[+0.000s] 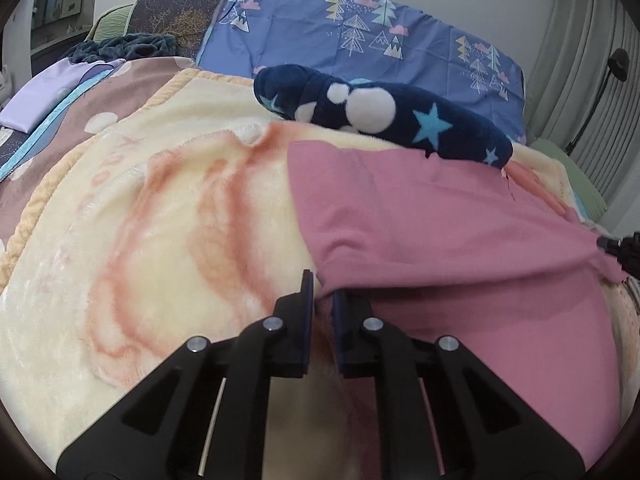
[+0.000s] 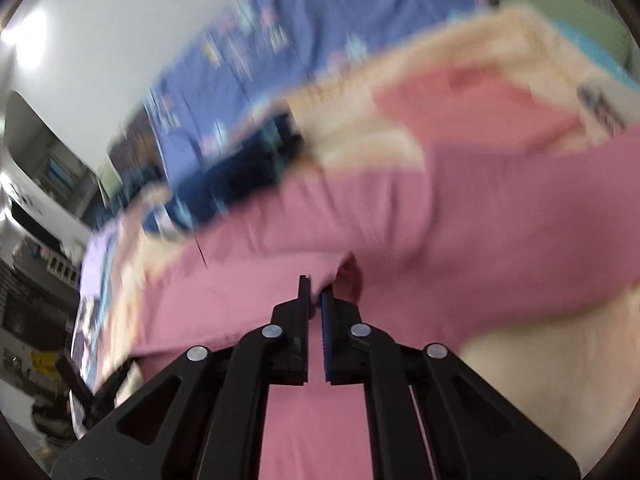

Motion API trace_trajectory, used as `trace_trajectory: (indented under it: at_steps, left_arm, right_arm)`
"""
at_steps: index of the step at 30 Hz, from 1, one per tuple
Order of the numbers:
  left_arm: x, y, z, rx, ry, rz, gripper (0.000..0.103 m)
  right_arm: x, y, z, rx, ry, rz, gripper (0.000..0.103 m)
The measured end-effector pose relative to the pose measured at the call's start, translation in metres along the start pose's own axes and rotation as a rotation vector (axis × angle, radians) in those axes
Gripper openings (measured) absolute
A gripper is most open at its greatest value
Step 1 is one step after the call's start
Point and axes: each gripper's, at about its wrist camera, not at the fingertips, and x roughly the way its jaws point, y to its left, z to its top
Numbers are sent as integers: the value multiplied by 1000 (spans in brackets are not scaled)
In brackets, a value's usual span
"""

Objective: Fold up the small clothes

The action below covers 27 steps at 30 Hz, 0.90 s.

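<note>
Garment: pink soft knit cloth, a small piece of clothing, lies on the right part of the fleece blanket; its near edge is lifted off the bed and doubled over the lower layer, stretched between my two grippers
Far edge of garment: flat on the blanket, touching the dark plush item behind it
Left gripper: my left black two-finger gripper has its jaws drawn close together, pinching the near left corner of the pink cloth; the fabric bunches where it enters the gap
Right gripper: my right black two-finger gripper has its jaws nearly together, clamped on a fold of the pink cloth; in the left wrist view its tip shows at the right edge, holding the cloth's right corner pulled to a point
Right wrist view: heavily blurred, so details beyond the gripper and cloth are hard to tell
Surface under garment: cream and orange fluffy fleece blanket with a braided pale yellow border, spread over the bed
Behind garment: navy blue plush fabric item with light blue stars and white pom-poms, lying across the blanket's far side
Further back: blue-violet bedding with tree and cloud print, propped along the wall
Left side: dark teal crumpled throw and a lilac folded cloth near the bed's edge
Right side: grey pleated curtain beside the bed
</note>
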Motion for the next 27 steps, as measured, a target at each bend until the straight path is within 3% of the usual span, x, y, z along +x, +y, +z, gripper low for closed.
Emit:
trace_trajectory:
  at_steps: [2,4,6,9,13,14,15,16,19,21,23,25,27]
  left_arm:
    - [-1,2,-3,3,9,-10,9]
    - [-4,6,-5,-7,9,-24,10]
    - [-3,11,-6,-25,13,-35,14]
    - [0,12,-8,-31,25,-40,14]
    - [2,12,-9,-29,31,-44,14]
    - [3,12,-9,-31,35,-46,14]
    - [3,13,-9,-34,38,-48,14]
    - [4,13,-9,-37,38,-49,14]
    - [2,14,-10,-37,31,-48,14]
    - [3,13,-10,-33,31,-42,14]
    - [3,12,-10,-27,32,-39,14]
    - [2,12,-10,-25,29,-36,14]
    - [2,12,-10,-24,30,-33,14]
  right_arm:
    - [12,-24,-11,59,77,5,10]
    - [13,-43,-13,135,77,115,12]
    - [12,-54,-10,203,68,211,30]
    - [18,-56,8,202,62,255,54]
    - [41,-43,34,189,111,246,63]
    - [45,-39,37,185,101,225,57]
    - [43,-35,38,171,75,205,24]
    - [38,-26,39,130,36,183,1]
    - [0,1,28,-30,-199,214,2]
    - [-12,14,18,-122,-295,129,2]
    - [3,12,22,-143,-245,14,2]
    - [11,-1,25,-68,-224,24,2]
    - [8,-9,29,-31,-258,25,5]
